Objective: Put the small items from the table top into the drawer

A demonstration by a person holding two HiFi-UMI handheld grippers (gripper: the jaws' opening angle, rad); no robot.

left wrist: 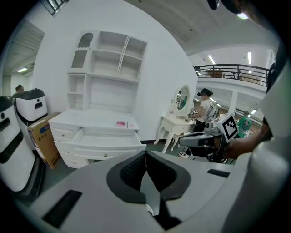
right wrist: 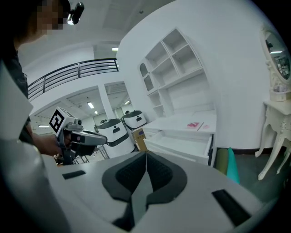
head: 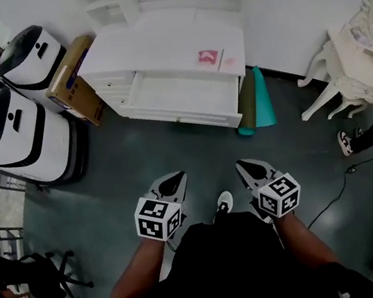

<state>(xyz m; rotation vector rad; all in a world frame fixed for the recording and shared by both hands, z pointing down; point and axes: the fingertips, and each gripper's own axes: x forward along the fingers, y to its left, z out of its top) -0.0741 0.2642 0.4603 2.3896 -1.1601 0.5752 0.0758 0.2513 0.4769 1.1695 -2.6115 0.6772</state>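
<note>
Two small flat items on white table top, right of centre: red-pink card, paler pink card just beside it. Print on both too small to read. Drawer below table top pulled open. Left gripper and right gripper both clenched on nothing, low by person's body, well apart from table. Cardboard box label unreadable.

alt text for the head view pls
A person holds the left tool and right tool, both shut and empty, low over a dark floor. Ahead stands a white desk with its drawer open and pink items on top.
</note>
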